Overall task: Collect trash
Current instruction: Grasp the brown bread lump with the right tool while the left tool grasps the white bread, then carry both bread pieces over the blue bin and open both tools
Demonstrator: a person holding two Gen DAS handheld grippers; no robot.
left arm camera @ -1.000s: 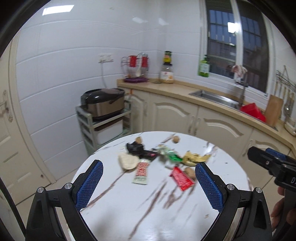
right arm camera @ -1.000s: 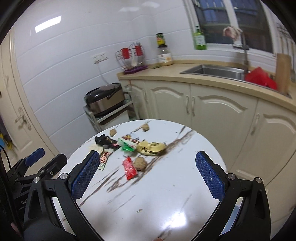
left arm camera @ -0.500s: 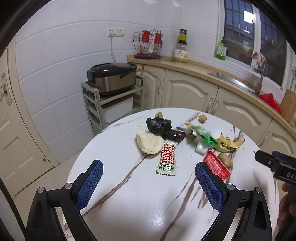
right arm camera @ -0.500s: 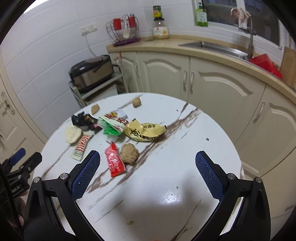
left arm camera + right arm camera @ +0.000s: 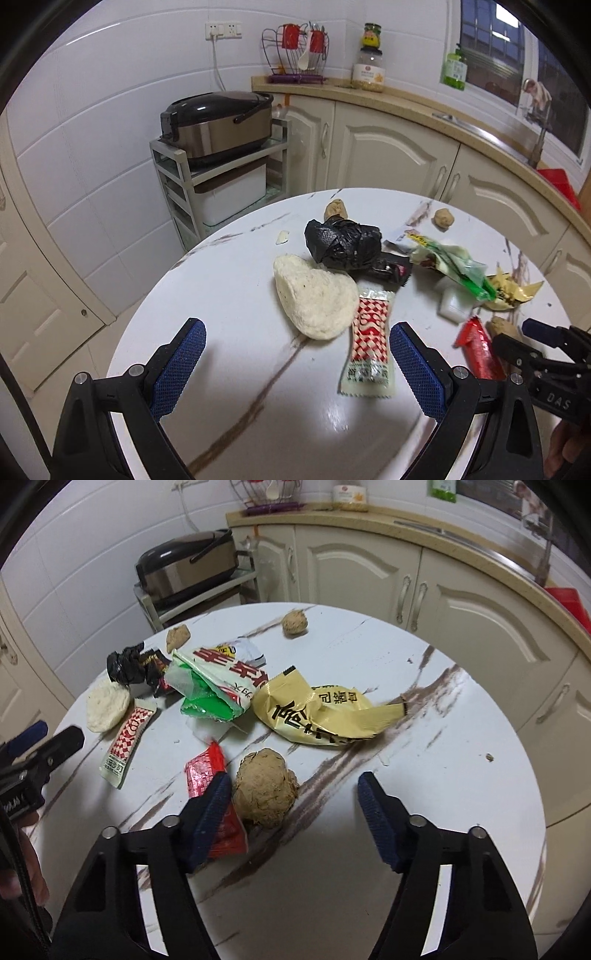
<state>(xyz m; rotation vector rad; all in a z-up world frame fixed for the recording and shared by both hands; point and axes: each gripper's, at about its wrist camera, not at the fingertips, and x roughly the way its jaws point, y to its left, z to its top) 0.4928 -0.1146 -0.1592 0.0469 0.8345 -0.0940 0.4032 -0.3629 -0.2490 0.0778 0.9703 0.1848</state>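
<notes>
3 brown lumps, 2 sauce sachets, 2 open tools.

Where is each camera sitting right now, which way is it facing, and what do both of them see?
Left wrist: rides the left gripper, low over the round table's near edge, facing the white flat bread and ketchup sachet; both open fingers show, plus the right gripper at right.
Right wrist: rides the right gripper, facing the brown lump and yellow wrapper; its open fingers show, plus the left gripper at left.
Shared: the ketchup sachet, bread, red packet, rice cooker.
</notes>
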